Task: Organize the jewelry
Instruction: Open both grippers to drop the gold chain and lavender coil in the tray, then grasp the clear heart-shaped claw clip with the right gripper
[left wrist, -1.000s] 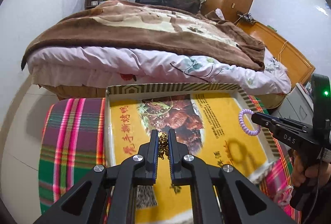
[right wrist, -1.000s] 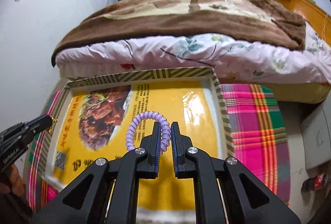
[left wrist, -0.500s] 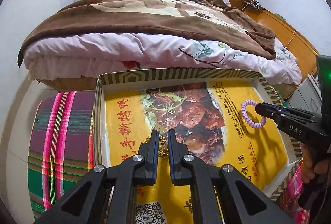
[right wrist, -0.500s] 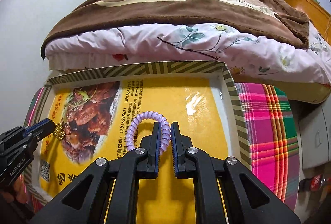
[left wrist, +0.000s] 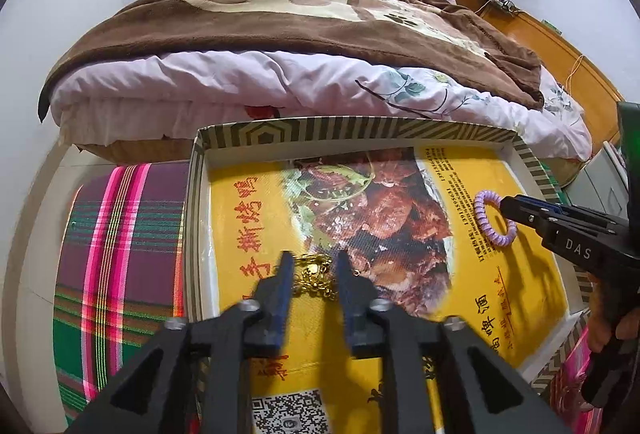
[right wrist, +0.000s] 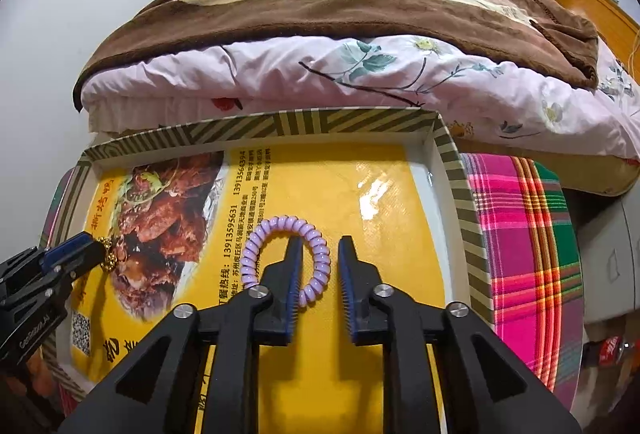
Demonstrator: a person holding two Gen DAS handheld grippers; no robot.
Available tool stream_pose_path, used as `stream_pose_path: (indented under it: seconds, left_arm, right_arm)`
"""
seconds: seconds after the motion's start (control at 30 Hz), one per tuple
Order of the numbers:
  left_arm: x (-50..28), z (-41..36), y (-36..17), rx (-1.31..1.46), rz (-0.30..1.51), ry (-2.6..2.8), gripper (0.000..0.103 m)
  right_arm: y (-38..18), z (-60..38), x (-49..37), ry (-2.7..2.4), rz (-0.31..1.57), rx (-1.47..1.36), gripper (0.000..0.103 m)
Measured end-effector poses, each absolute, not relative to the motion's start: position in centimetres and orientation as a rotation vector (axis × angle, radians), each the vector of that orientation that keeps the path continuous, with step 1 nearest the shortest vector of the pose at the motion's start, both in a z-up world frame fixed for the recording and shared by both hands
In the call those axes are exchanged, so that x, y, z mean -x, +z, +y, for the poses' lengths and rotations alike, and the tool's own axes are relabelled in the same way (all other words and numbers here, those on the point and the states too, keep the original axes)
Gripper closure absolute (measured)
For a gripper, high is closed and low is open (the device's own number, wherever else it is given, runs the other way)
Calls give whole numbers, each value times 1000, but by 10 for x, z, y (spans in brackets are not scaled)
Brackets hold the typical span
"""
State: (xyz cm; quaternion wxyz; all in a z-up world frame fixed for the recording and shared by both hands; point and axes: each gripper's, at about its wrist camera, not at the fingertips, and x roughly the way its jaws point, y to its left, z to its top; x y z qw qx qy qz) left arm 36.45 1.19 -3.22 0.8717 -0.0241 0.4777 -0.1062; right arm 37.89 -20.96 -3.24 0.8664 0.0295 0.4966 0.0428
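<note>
a: any writing to read?
b: "das" in white on the right gripper [left wrist: 505,205], a phone number and chinese characters on the yellow liner of the striped tray [right wrist: 280,123], plus a qr code [left wrist: 289,412] cut off by the frame's edge.
a: the claws?
b: left gripper [left wrist: 312,266] jaws are opening, the gold chain [left wrist: 314,276] loose between them on the liner. right ones opening too, around the purple coil bracelet [right wrist: 288,258], lying flat. the chain's links are too small to make out.
</note>
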Motion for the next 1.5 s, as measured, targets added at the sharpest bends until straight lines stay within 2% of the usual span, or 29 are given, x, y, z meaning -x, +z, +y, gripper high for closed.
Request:
stream_pose_path:
  seconds: [0.03,0.1,0.27,0.33,0.47,0.6,0.67,0.8,0.9,1.43,1.5]
  left_arm:
    - [-364,12,-31,53,996,-223,62]
    - [-362,12,-29,55,993,-226,56]
    - [-353,13,-20,58,982,-223,53]
    - [-344,13,-11,52,960,-230,43]
    - [-322,15,7,58,925,-247,39]
    - [-292,22,25,68,882,-265,29]
    - [-276,25,32,76,864,-271,28]
    - [-240,33,43,77,829,-275,24]
    - [-215,41,46,96,817,-281,21]
    - [-108,65,29,98,785,-278,20]
    - [-100,67,25,96,786,-275,20]
  right_arm:
    - [-31,-210,-378,85,1036,-63,79]
    - [-30,-211,-377,86,1034,-77,72]
    - [-19,-212,-365,104,1014,-88,69]
    - [-13,-212,-357,114,1001,-94,68]
    - [4,-217,-333,152,959,-124,63]
    - [21,-225,-299,185,914,-126,63]
    - [27,-229,-283,195,892,-119,62]
    - [35,-240,-246,220,861,-99,54]
    - [38,-250,-218,242,833,-90,53]
    - [8,-278,-126,213,782,32,51]
    - [5,-284,-121,199,783,34,46]
